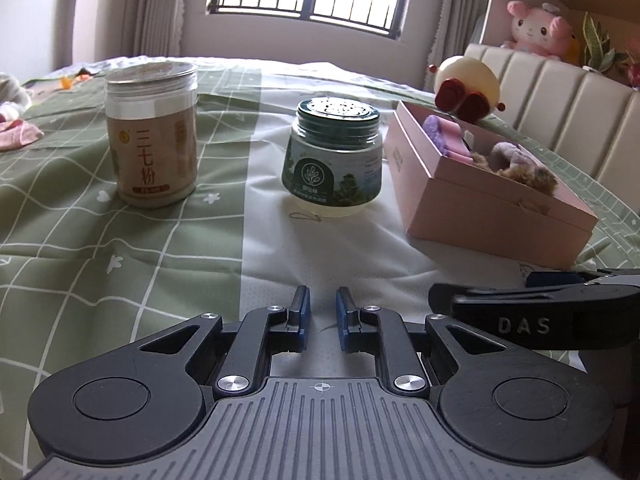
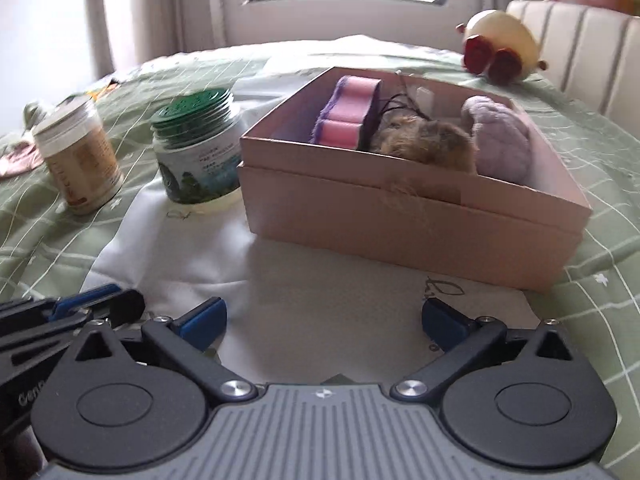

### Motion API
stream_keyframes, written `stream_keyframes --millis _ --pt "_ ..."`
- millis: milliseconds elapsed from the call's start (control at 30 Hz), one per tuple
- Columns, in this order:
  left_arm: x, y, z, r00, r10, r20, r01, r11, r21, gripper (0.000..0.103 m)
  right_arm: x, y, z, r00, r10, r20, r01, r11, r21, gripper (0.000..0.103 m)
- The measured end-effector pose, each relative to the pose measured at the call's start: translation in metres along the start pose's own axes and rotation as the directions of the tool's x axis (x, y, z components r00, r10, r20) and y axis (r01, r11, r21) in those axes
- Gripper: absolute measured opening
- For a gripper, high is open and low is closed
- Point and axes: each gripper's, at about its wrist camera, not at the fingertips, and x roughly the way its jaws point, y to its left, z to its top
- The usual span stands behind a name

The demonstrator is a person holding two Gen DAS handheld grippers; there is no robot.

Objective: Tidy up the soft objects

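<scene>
An open pink box (image 2: 400,224) lies on the bed, ahead of my right gripper (image 2: 324,312), whose jaws stand wide open with only bedsheet between them. Inside the box lie a pink-and-purple sponge piece (image 2: 352,112), a brown furry item (image 2: 424,140) and a lilac plush (image 2: 500,140). A round cream plush with red feet (image 2: 504,44) rests on the bed just behind the box. My left gripper (image 1: 323,300) is shut with nothing in it, low over the white strip of sheet. The box (image 1: 480,208) is to its right.
A tan powder jar (image 1: 152,132) and a green-lidded jar (image 1: 334,156) stand upright on the sheet left of the box. A pink cloth (image 1: 16,136) lies at the far left. A pink plush (image 1: 536,28) sits above the padded headboard (image 1: 560,96).
</scene>
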Motion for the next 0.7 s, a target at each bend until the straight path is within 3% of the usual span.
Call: stream_keyframes --millis 100,700 --pt "0.0000 -0.0016 0.0004 1.000 0.003 -0.002 -0.003 1.000 0.004 0.015 0.0001 0.0046 -0.0064 0.999 -0.023 0.034 0.024 0.999 -0.025 0.103" --pt "-0.0007 -0.0004 0.0002 1.000 -0.005 -0.009 0.005 1.000 0.009 0.015 0.0011 -0.0034 -0.0082 0.998 0.041 0.050 -0.040 0.999 -0.029 0.103"
